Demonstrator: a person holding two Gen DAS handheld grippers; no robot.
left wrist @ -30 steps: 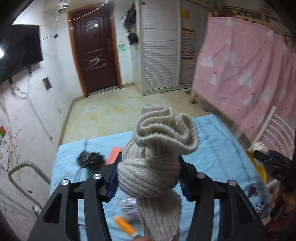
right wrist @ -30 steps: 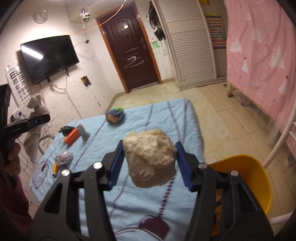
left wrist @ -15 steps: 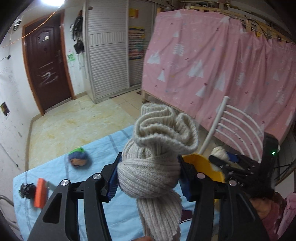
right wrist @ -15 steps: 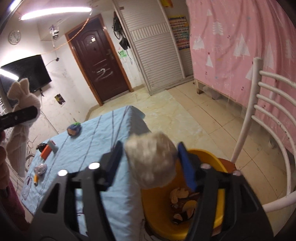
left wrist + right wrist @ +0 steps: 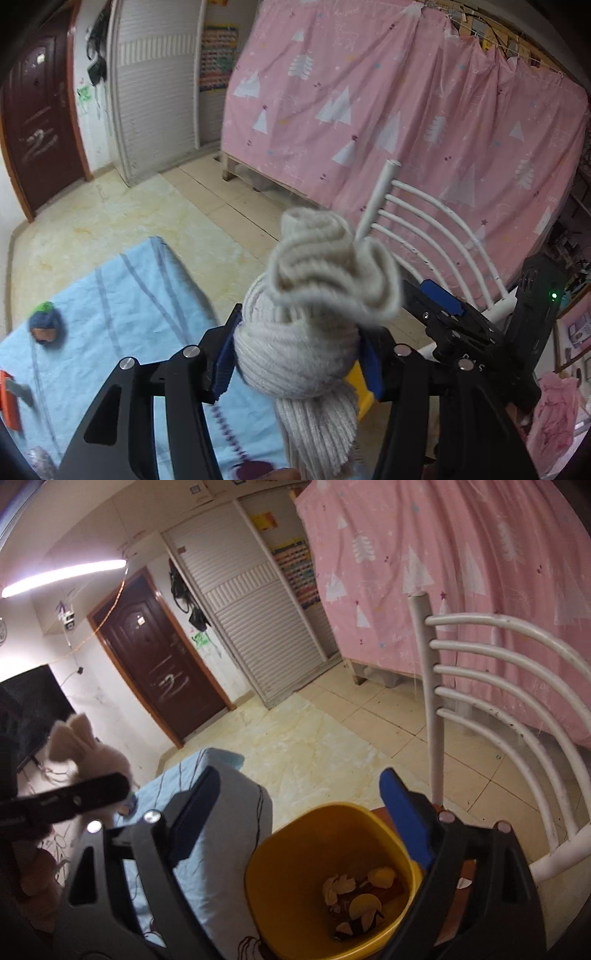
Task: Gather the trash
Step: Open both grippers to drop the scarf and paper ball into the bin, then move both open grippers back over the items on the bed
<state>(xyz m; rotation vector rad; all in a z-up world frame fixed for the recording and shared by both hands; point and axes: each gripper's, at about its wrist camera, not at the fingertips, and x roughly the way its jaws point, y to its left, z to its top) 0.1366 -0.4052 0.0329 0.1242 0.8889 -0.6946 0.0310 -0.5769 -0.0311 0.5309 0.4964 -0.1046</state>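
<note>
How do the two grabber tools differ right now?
The left gripper is closed on a beige knitted sock; the right gripper is wide open and empty. The left is above the blue tablecloth; the right is above the yellow bin. Both have blue-padded black fingers.

home bedroom | pink curtain (image 5: 388,110) | wooden door (image 5: 162,672) | wall TV (image 5: 29,709) | tiled floor (image 5: 314,738)
</note>
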